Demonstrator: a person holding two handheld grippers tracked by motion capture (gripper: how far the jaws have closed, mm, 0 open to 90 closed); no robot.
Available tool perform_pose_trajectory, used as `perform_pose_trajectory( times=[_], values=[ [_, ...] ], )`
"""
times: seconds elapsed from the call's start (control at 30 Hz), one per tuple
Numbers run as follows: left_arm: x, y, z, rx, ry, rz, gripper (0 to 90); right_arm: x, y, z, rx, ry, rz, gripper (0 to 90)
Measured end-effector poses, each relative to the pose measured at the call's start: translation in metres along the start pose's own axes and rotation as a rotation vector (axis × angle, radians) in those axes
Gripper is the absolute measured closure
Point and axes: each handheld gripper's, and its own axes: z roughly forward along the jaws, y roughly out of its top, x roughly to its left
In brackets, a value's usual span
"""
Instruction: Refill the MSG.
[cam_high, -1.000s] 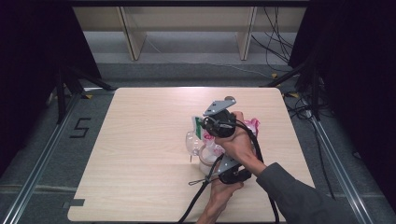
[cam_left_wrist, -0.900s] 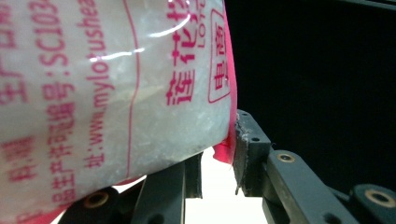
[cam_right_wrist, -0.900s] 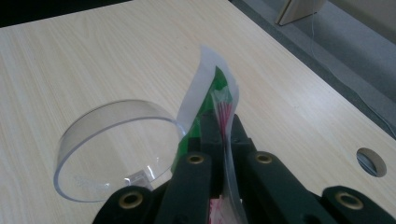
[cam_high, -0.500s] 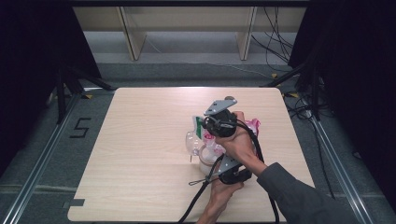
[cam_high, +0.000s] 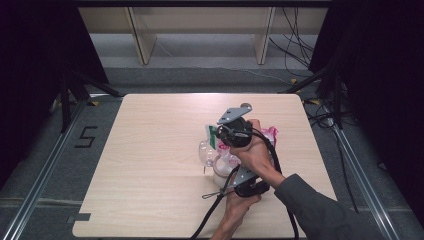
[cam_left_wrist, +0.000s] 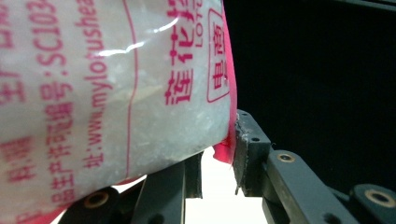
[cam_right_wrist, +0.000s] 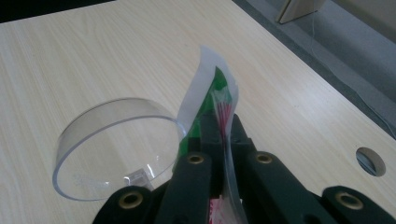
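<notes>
Above table (cam_high: 150, 150), bag (cam_left_wrist: 116, 93) between jaws

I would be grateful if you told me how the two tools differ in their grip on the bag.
The right tool is shut on the bag's thin green-and-white top edge; the left tool stands wider, around the bag's full, granule-filled body. The right sits farther up the table than the left. Both hold the same bag.

On the table (cam_high: 150, 165), the things sat bunched at about four o'clock from its middle. The clear round container (cam_high: 206, 151) stood at nine o'clock of the bag (cam_high: 220, 172), touching it. The right gripper (cam_high: 220, 135) was over the bag's top edge at twelve o'clock of the cluster, and the left gripper (cam_high: 235, 175) lay at six o'clock, against the bag's lower part, near the table's front edge.
</notes>
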Motion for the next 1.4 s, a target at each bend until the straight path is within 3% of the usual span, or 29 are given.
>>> perform_pose_trajectory(
  times=[0.13,0.17,0.2,0.43,0.53,0.67,0.73,1.07,1.23,1.4],
  values=[
    [0.0002,0.0009,0.0001,-0.003,0.0,0.0,74.5,-0.0001,0.0013,-0.0013,0.008,0.001,0.007,90.0],
    [0.0004,0.0007,0.0009,-0.006,0.006,0.006,74.5,-0.0002,0.0016,0.0,-0.001,-0.005,-0.014,90.0],
    [-0.0001,0.0006,0.0014,-0.011,0.004,-0.001,74.6,0.0015,0.0019,-0.0004,0.009,-0.004,0.008,90.0],
    [-0.0008,0.0021,0.0023,-0.016,0.009,-0.005,74.6,0.0026,0.0041,-0.0003,0.021,-0.002,0.005,90.0],
    [-0.0005,0.0022,0.0025,-0.015,0.009,-0.006,74.6,0.0019,0.0048,0.0,0.024,0.0,-0.022,90.0],
    [-0.0009,0.0027,0.0026,-0.023,0.001,-0.02,74.7,0.0035,0.0049,0.0011,0.026,-0.003,-0.007,90.0],
    [-0.0005,0.0027,0.0024,-0.019,0.002,-0.018,74.7,0.0023,0.0052,0.0017,0.017,-0.006,-0.029,90.0],
    [-0.0009,0.0028,0.0028,-0.017,0.005,-0.012,74.7,0.0036,0.0051,0.0007,0.024,-0.004,0.0,90.0],
    [-0.0014,0.0025,0.0034,-0.019,0.004,-0.011,74.7,0.0019,0.0053,0.0006,0.028,-0.008,-0.022,90.0],
    [-0.0014,0.0033,0.0031,-0.023,0.006,-0.004,74.7,0.0031,0.0056,0.0002,0.031,-0.003,-0.006,90.0]
  ],
)
